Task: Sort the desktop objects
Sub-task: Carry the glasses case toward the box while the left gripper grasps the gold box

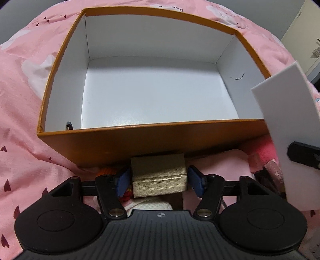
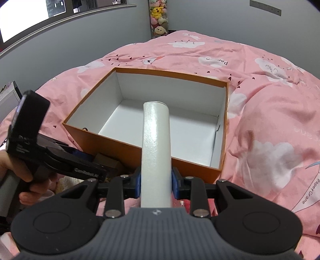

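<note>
the left claw (image 1: pixel 159 181) hung low over the bed, just in front of the near wall of an orange box (image 1: pixel 140 144). between its blue pads (image 1: pixel 122 182) sat a small gold box (image 1: pixel 159 176), lying among other small things on the bedding; the left pad looked to be at the gold box's side, while a narrow gap showed by the right pad, so the claw stood open around it and was not pressing on it. a bit of orange and red knitted stuff (image 1: pixel 108 171) peeked out beside the left pad, and something cream and knitted lay under the gold box.

the orange box stood open on a pink quilt (image 1: pixel 24 112) printed with white clouds and small dark hearts. its white inside was bare apart from a small dark ring (image 1: pixel 69 125) in the near left corner.

the right claw (image 2: pixel 156 182) was closed on a flat white box (image 2: pixel 156 144), both blue pads tight against its long sides. the white box pointed forward from the claw, its far end over the orange box's (image 2: pixel 112 144) open top. in the right wrist view a hand (image 2: pixel 22 180) at the left held the other claw's handle low beside the orange box. a column of plush toys (image 2: pixel 159 18) stood against the far wall.
</note>
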Tool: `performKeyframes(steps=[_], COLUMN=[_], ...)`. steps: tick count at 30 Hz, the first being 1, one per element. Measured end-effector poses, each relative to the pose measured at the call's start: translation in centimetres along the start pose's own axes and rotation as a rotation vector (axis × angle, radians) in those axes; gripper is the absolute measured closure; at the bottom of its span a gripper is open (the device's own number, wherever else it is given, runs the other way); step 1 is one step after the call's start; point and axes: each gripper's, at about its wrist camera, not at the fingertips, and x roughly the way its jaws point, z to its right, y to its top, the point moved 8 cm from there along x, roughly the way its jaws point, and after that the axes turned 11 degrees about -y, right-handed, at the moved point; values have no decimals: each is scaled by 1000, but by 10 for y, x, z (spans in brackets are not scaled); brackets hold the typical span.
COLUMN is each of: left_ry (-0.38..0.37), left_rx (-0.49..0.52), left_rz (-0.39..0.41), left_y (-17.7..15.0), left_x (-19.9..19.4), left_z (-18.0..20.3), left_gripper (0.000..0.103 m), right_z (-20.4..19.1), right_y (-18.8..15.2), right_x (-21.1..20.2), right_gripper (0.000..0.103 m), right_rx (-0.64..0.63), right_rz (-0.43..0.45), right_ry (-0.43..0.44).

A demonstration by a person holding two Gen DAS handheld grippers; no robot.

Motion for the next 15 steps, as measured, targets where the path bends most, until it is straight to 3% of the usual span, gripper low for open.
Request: performKeyframes(steps=[7, 15], left_ry=[-20, -41], left_rx=[-6, 38], left_rz=[22, 108], left_y=[-3, 6], left_x=[-9, -57], left_z=[-2, 9], left_gripper=[34, 34], right_z=[2, 4], right_y=[3, 22], right_x=[0, -14], right_gripper=[71, 72], right_rx=[29, 45], right_rz=[-18, 21], right_ry=[15, 47])
